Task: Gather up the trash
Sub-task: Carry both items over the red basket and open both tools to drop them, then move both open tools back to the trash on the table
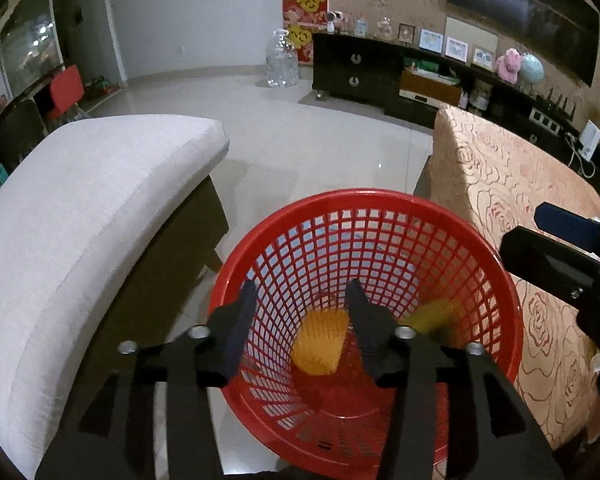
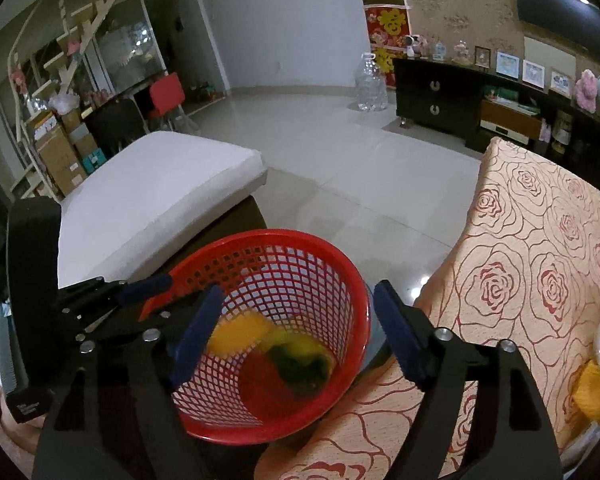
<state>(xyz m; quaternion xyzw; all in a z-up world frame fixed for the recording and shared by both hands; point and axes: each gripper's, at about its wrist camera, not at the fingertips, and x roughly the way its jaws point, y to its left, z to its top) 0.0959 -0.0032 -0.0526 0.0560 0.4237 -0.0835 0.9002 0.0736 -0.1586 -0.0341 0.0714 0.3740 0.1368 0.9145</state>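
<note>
Both tongs, left tongs [image 1: 300,300] and right tongs [image 2: 300,304], are held open and empty above a round red plastic mesh basket [image 1: 496,268]; orange and yellow-green trash pieces [image 1: 320,344] are seen below them.

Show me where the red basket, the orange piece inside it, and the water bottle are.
red basket [image 1: 364,194], left wrist view, far rim
orange piece [image 1: 320,344], left wrist view, its middle, inside the basket
water bottle [image 2: 371,84], right wrist view, its clear body

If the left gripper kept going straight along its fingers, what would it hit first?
Probably the orange bristly piece lying in the red plastic mesh basket; the left gripper hangs open above it. Depth is uncertain.
</note>
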